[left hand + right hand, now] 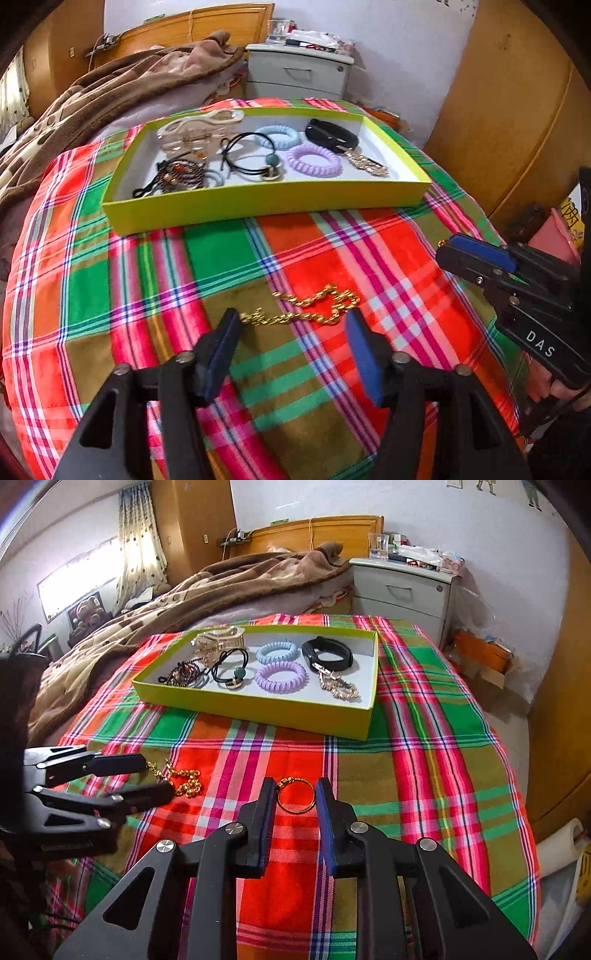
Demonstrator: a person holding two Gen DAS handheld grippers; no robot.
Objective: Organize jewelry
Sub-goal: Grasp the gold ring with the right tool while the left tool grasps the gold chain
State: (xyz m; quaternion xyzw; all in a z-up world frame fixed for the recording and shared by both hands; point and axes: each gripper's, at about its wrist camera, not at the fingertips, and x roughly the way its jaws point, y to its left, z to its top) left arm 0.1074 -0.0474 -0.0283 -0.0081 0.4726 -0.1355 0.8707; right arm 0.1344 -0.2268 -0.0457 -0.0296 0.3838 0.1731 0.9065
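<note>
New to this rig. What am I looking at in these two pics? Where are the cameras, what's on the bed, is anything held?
No robot: a person holds a two-finger hand-held gripper in each hand, each with a fisheye camera looking along its fingers.

In the left wrist view, the left hand-held gripper is open around a gold chain lying on the plaid blanket.

In the right wrist view, the right hand-held gripper is open with a gold ring between its fingers, lying on the blanket.

Behind sits a yellow-green tray with a blue coil hair tie, a purple coil hair tie, a black band and other pieces.

Nothing looks gripped yet.
</note>
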